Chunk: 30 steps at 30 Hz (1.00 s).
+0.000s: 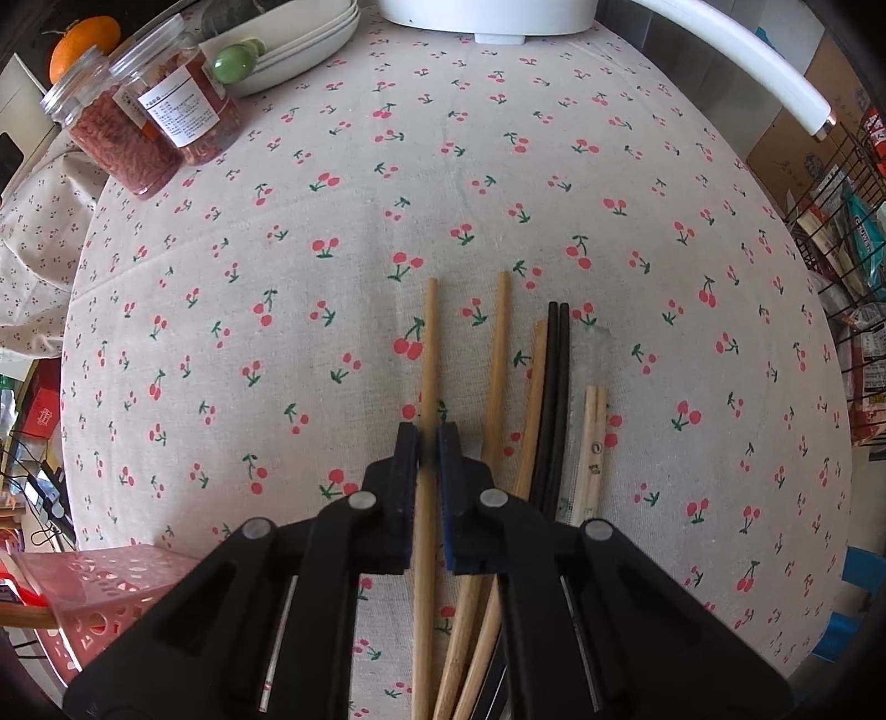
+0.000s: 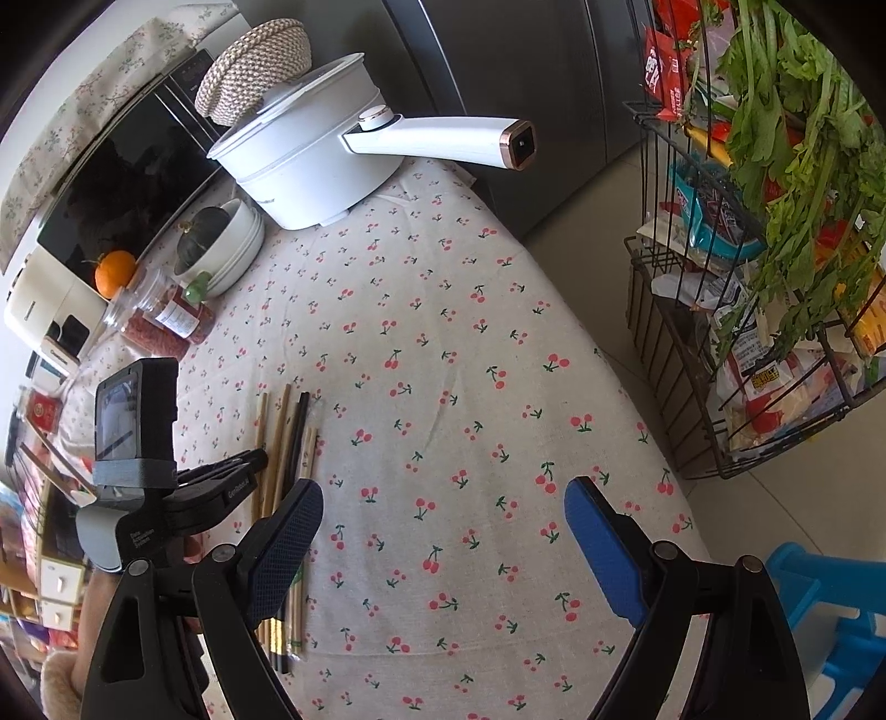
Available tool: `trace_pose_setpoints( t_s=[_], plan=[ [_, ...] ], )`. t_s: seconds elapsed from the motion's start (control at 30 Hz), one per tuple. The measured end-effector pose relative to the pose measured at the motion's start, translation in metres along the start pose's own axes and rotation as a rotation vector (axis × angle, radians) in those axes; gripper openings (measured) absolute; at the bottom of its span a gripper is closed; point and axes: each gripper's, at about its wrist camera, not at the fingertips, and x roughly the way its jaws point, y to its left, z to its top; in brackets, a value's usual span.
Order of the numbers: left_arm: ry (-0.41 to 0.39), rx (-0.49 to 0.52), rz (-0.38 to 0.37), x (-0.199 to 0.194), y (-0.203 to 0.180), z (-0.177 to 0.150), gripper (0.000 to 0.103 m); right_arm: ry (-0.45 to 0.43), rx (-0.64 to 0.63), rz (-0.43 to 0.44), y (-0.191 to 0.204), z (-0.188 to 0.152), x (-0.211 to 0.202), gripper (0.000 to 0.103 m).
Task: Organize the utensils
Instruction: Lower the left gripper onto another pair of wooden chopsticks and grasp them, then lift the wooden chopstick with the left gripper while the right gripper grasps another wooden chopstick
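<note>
Several chopsticks lie side by side on the cherry-print tablecloth (image 1: 498, 166): wooden ones (image 1: 501, 354), a black pair (image 1: 556, 387) and a pale bamboo pair in a clear wrapper (image 1: 592, 443). My left gripper (image 1: 427, 437) is shut on the leftmost wooden chopstick (image 1: 429, 343), its fingertips down at the cloth. In the right wrist view the chopsticks (image 2: 282, 437) lie at the left with the left gripper (image 2: 243, 471) on them. My right gripper (image 2: 443, 498) is open and empty above the bare cloth, right of the chopsticks.
Two jars of red goods (image 1: 149, 127), stacked white bowls (image 1: 299, 50) and an orange (image 1: 83, 44) stand at the far left. A white pot with a long handle (image 2: 310, 166) stands at the back. A pink perforated basket (image 1: 99, 598) is near left. A wire rack (image 2: 747, 332) stands beyond the table's right edge.
</note>
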Motion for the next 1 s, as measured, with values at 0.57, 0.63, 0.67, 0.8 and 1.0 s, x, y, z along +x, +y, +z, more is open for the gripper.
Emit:
trace_pose_setpoints(
  t_s=[0.57,0.63,0.67,0.8,1.0],
  plan=[
    [-0.261,0.076,-0.152,-0.098,0.017,-0.054,0.007,-0.005,0.014,0.008,0.002,-0.014,-0.011,0.090],
    [-0.305,0.087,-0.169,-0.115,0.021,-0.062,0.007,-0.009,0.016,0.009,0.004,-0.016,-0.013,0.090],
    [-0.325,0.091,-0.177,-0.123,0.024,-0.069,0.007,-0.010,0.016,0.010,0.005,-0.017,-0.015,0.090],
    [-0.394,0.098,-0.223,-0.149,0.039,-0.090,0.007,-0.012,0.017,0.024,0.011,-0.021,-0.018,0.090],
    [-0.511,0.063,-0.266,-0.184,0.069,-0.119,0.007,0.007,0.011,0.119,0.027,-0.022,-0.010,0.090]
  ],
)
